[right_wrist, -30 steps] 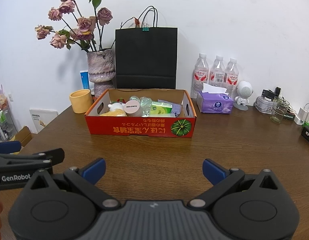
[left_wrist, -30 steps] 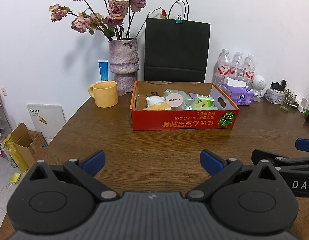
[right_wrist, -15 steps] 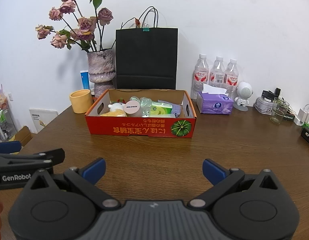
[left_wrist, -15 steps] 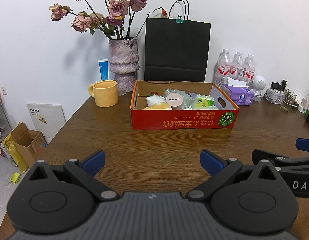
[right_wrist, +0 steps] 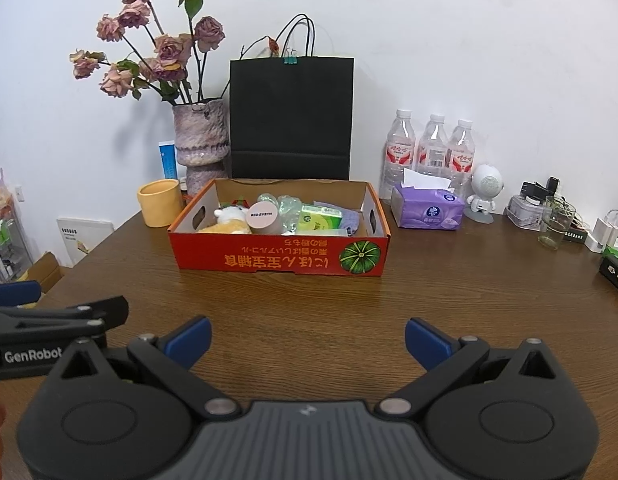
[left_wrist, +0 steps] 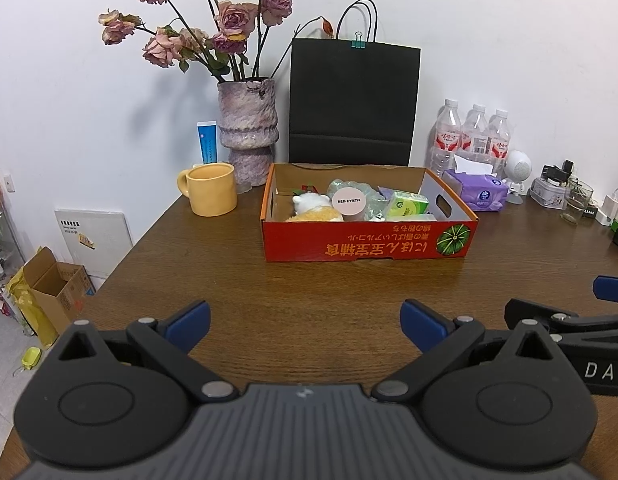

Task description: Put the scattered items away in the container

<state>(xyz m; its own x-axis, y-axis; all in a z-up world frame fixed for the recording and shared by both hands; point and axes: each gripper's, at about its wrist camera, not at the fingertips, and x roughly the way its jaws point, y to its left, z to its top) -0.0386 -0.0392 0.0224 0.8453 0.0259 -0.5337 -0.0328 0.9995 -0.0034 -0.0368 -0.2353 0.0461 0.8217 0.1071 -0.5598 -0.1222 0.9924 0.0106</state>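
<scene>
A red cardboard box [left_wrist: 369, 242] [right_wrist: 277, 258] with a pumpkin print stands on the brown table. It holds a plush toy [left_wrist: 315, 206], a round pink-lidded jar [left_wrist: 348, 201], a green packet [left_wrist: 409, 205] and crumpled clear plastic [right_wrist: 289, 205]. My left gripper [left_wrist: 305, 322] is open and empty, low over the table in front of the box. My right gripper [right_wrist: 307, 336] is open and empty, beside the left one. Each gripper shows at the edge of the other's view.
A yellow mug [left_wrist: 209, 189], a vase of dried roses [left_wrist: 247, 136] and a black paper bag [left_wrist: 353, 100] stand behind the box. Water bottles [right_wrist: 431, 152], a purple tissue pack [right_wrist: 427, 210], a white figurine [right_wrist: 485, 192] and a glass [right_wrist: 555, 222] stand right.
</scene>
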